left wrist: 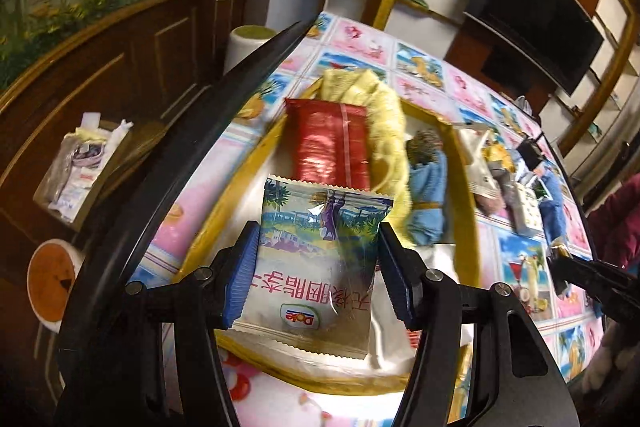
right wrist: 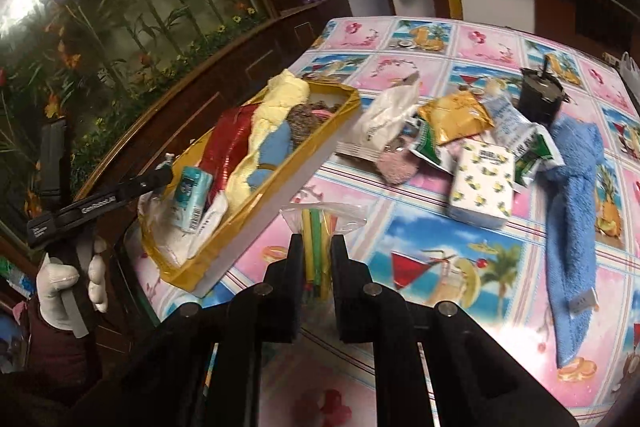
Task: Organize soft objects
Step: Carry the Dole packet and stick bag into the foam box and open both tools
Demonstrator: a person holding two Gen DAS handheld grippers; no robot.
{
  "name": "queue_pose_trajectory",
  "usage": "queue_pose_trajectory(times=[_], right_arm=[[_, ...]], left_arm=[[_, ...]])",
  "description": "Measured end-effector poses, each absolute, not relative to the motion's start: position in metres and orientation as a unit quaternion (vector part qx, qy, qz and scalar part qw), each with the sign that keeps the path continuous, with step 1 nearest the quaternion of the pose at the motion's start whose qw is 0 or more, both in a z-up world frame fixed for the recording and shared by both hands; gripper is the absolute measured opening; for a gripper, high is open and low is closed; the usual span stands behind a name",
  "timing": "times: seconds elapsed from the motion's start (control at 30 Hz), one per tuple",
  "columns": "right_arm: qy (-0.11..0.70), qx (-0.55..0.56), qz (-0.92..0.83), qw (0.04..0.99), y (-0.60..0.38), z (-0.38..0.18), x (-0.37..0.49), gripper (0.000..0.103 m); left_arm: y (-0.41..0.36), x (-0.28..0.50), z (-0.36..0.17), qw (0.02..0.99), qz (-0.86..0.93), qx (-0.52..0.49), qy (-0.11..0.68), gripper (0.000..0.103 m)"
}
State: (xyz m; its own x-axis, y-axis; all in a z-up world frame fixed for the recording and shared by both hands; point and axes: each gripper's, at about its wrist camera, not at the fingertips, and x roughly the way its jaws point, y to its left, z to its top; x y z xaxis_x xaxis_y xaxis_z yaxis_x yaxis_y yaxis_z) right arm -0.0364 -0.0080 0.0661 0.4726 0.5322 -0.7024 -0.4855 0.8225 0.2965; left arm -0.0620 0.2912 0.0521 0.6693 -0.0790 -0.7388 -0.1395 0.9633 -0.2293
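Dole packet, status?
Left gripper shut on Dole packet, above yellow box. Right gripper shut on straw bag. Nothing blocking.

- Left wrist view: looks forward and down along the left gripper (left wrist: 316,267), very close above the yellow-rimmed tray (left wrist: 240,179), with a snack packet (left wrist: 320,259) filling the near middle between the blue pads (left wrist: 242,275).
- Faces across the patterned tablecloth (left wrist: 432,67) toward shelves and a dark screen (left wrist: 540,23); wooden cabinet (left wrist: 132,59) off to the left.
- Right wrist view: looks from farther back and lower over the table edge, along the right gripper (right wrist: 316,255), toward the flower-painted wall (right wrist: 120,7).
- Shared by both: the tray, the tablecloth, the loose pile of packets (right wrist: 460,139) beside the tray.
- Also seen crosswise: left gripper at the left of the right view, right gripper (left wrist: 576,267) at the right edge of the left view.
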Motion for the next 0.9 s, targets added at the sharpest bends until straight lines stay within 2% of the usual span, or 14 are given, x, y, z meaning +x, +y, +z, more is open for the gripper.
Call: queue_pose_trajectory(times=[0.1, 0.2, 0.4, 0.57, 0.63, 0.77, 0.9], right_arm=[[0.421, 0.012, 0.319, 0.849, 0.02, 0.07, -0.034, 0.011], [0.422, -0.002, 0.337, 0.841, 0.049, 0.072, -0.029, 0.011], [0.435, -0.011, 0.362, 0.824, 0.093, 0.069, -0.012, 0.011], [0.442, -0.028, 0.366, 0.819, 0.124, 0.061, 0.0, 0.011], [0.446, -0.036, 0.361, 0.818, 0.136, 0.055, 0.007, 0.014], [0.459, -0.031, 0.348, 0.817, 0.144, 0.045, 0.016, 0.014], [0.462, -0.017, 0.35, 0.815, 0.139, 0.043, 0.018, 0.017]], left_arm=[[0.298, -0.057, 0.043, 0.895, 0.01, -0.153, 0.419, 0.06], [0.304, -0.056, 0.038, 0.89, -0.003, -0.178, 0.419, 0.066], [0.318, -0.065, 0.041, 0.888, -0.017, -0.222, 0.403, 0.066], [0.317, -0.077, 0.05, 0.897, -0.016, -0.212, 0.388, 0.066], [0.314, -0.078, 0.05, 0.898, -0.018, -0.202, 0.389, 0.066], [0.311, -0.077, 0.048, 0.902, -0.022, -0.189, 0.388, 0.066], [0.321, -0.074, 0.043, 0.896, -0.04, -0.227, 0.38, 0.067]])
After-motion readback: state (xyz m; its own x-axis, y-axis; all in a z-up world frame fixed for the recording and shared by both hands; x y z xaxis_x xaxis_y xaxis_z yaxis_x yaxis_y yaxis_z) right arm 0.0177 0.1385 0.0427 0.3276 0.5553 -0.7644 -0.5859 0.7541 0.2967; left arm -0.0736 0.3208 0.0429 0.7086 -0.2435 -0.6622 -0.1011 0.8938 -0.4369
